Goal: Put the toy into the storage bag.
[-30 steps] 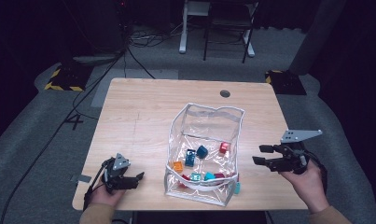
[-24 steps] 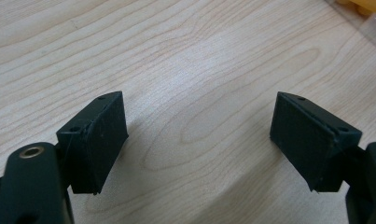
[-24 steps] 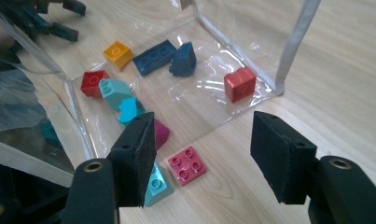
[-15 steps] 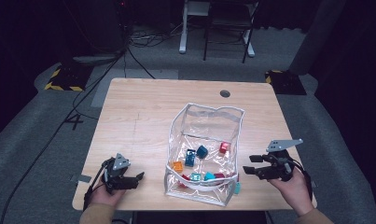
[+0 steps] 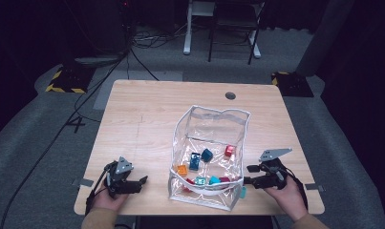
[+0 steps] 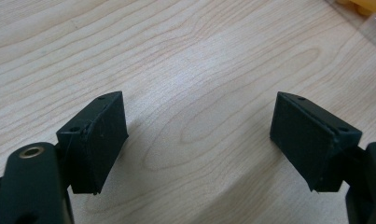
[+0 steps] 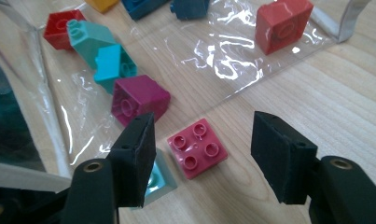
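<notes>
A person sits at a pale wooden table (image 5: pixel 147 119) holding a two-jaw gripper in each hand. The right gripper (image 7: pixel 199 161) points at a small pink four-stud building brick (image 7: pixel 198 147), which lies flat on the bare wood just outside the edge of a clear plastic bag (image 5: pixel 214 143). In the right gripper view the brick sits between the two black jaws, which stand wide apart; neither pad touches it. A pale teal brick (image 7: pixel 160 179) lies just beside the pink one, partly hidden behind the left-hand jaw.

The bag is glossy, crinkled, see-through plastic with a pale band at its rim, and it stands open in the middle of the table. Inside it lie chunky plastic bricks: a magenta brick (image 7: pixel 139 99), two teal bricks (image 7: pixel 101 51) leaning on each other, and a red square brick (image 7: pixel 282 23) with one round stud. All are smooth, hard-edged and matte.

In the high view the right gripper (image 5: pixel 251 174) rests low at the bag's near right corner. The left gripper (image 5: pixel 143 182) sits well apart from the bag, near the table's front left. Its jaws gape wide over bare wood grain, gripping nothing; the pads (image 6: pixel 104 140) are flat, black and rubbery.
</notes>
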Available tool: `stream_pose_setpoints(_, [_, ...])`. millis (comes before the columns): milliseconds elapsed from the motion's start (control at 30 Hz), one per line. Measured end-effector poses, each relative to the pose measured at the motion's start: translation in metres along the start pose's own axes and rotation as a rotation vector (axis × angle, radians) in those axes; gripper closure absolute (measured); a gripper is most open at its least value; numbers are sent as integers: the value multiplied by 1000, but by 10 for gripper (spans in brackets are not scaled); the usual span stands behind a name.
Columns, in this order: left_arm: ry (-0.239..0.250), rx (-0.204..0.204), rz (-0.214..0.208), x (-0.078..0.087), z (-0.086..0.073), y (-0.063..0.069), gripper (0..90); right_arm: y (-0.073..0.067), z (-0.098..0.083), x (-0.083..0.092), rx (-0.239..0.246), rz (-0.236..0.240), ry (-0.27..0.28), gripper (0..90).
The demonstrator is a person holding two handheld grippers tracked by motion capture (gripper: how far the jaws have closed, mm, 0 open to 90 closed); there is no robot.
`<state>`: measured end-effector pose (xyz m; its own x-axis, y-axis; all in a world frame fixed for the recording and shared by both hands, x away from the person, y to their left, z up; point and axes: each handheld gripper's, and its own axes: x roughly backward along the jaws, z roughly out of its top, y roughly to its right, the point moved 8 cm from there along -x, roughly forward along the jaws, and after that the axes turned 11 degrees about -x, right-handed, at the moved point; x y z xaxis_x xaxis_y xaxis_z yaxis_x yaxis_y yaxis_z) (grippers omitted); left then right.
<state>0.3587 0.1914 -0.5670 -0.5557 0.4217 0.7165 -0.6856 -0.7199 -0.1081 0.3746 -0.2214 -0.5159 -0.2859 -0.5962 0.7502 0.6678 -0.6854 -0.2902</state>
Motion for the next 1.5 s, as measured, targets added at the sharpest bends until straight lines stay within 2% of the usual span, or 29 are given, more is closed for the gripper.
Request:
stream_pose_setpoints(267, [0, 0, 0, 0, 0, 0, 191, 8, -5, -19, -13, -11, -37, 417])
stream_pose_setpoints(467, [0, 0, -1, 0, 0, 0, 191, 17, -8, -25, -3, -56, -56, 426])
stream_pose_setpoints(633, [0, -1, 1, 0, 0, 0, 191, 30, -6, -22, -33, -99, -23, 435])
stream_pose_setpoints(833, [0, 0, 0, 0, 0, 0, 191, 46, -5, -13, -48, -178, -4, 445])
stream_pose_setpoints(900, [1, 2, 0, 0, 0, 0, 190, 49, -6, -9, -67, -179, 5, 439])
stream_pose_setpoints(967, [0, 2, 0, 0, 0, 0, 190, 46, -6, -7, -67, -162, 17, 430])
stream_pose_setpoints(1067, [1, 2, 0, 0, 0, 0, 191, 38, -8, -7, -24, -138, 16, 417])
stream_pose_setpoints(1167, [0, 2, 0, 0, 0, 0, 191, 35, -10, -12, 8, -146, -6, 418])
stream_pose_setpoints(1233, [0, 2, 0, 0, 0, 0, 191, 35, -11, -15, 10, -136, -10, 416])
stream_pose_setpoints(1300, [0, 1, 0, 0, 0, 0, 191, 34, -11, -15, 10, -130, -9, 417])
stream_pose_setpoints(1500, [1, 2, 1, 0, 0, 0, 191, 25, -10, -16, 59, -122, -2, 426])
